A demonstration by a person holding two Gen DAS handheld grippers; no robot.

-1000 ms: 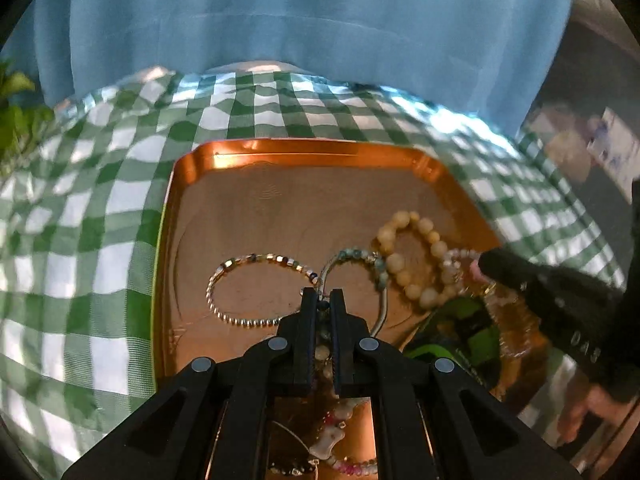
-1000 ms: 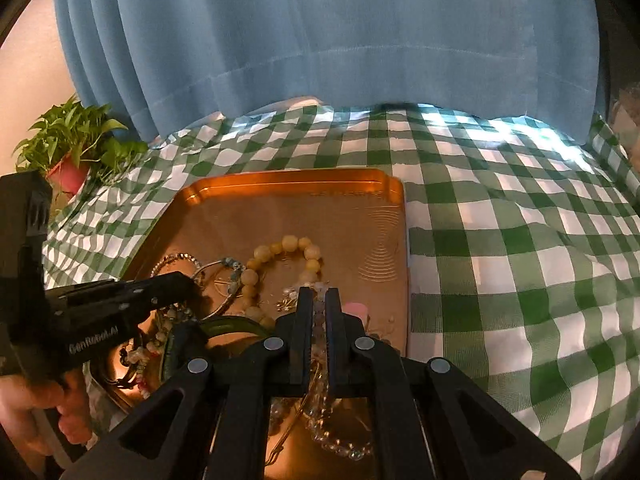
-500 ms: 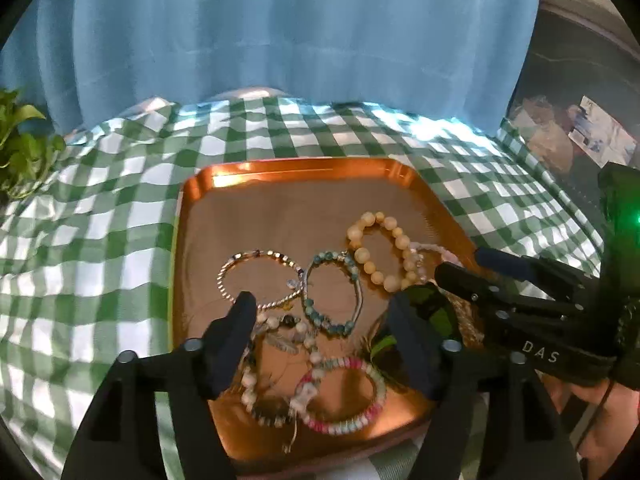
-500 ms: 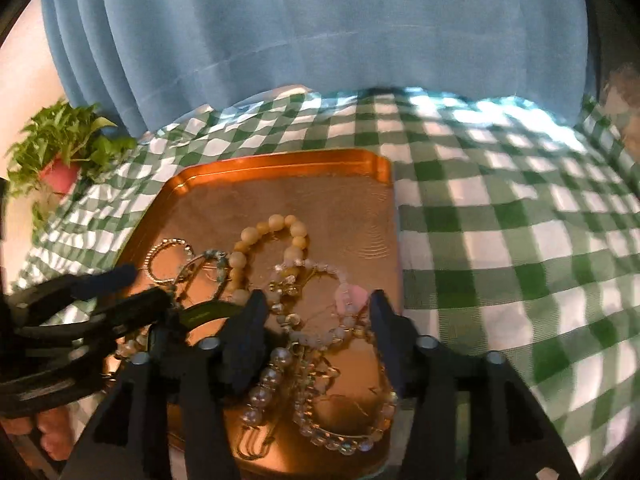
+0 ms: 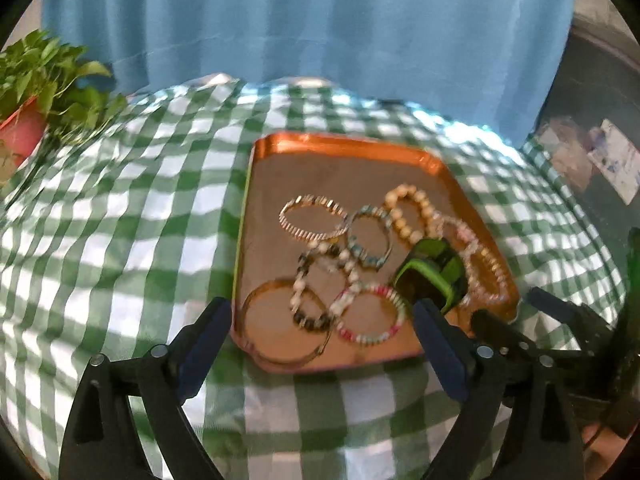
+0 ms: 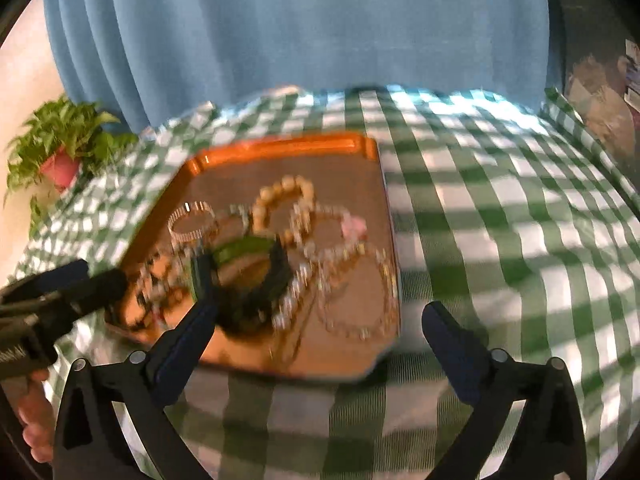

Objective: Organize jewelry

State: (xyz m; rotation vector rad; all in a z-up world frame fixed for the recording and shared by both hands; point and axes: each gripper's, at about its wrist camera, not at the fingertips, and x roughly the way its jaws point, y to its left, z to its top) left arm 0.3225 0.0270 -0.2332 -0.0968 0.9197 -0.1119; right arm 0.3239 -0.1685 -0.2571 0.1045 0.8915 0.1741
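Observation:
A copper tray (image 5: pixel 344 142) lies on the green checked cloth with several bracelets in it: a silver bead one (image 5: pixel 312 218), a teal one (image 5: pixel 370 236), a cream bead one (image 5: pixel 408 214), a pink and white one (image 5: pixel 368 314), a gold bangle (image 5: pixel 280 328) and a green and black band (image 5: pixel 432 276). My left gripper (image 5: pixel 322 336) hovers over the tray's near edge, jaws opening, nothing between them. My right gripper (image 6: pixel 320 336) hangs over the tray (image 6: pixel 288 146) near the band (image 6: pixel 248 256) and a clear bead bracelet (image 6: pixel 356 292), jaws opening and empty.
A potted plant (image 5: pixel 40 92) stands at the far left of the table, in front of a blue curtain (image 5: pixel 320 20). Checked cloth (image 6: pixel 500 220) stretches right of the tray. The left gripper (image 6: pixel 88 276) and a hand (image 6: pixel 36 420) show at the left of the right wrist view.
Both grippers were shut on bracelets in the tray; they have let go, opened wide and drawn back toward the near edge. The bracelets now lie loose in the tray.

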